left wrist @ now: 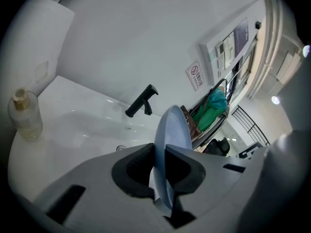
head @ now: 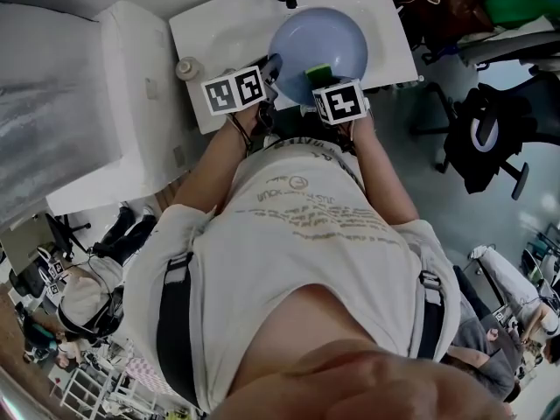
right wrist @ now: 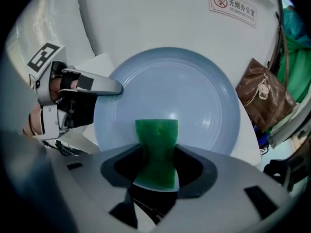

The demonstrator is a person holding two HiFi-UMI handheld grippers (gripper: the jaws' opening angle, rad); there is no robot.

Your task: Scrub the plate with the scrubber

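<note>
Two grips: left gripper fingers clenched on the plate rim; my right gripper pinches the green scrubber against the plate's face.

Even indoor light, fisheye-warped edges.

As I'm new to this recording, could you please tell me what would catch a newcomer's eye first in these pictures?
The pale blue plate stands out first, held on edge over the white sink with its rim clamped in the left gripper. Next comes the green scrubber, pinched in the right gripper right in front of the plate's face.
</note>
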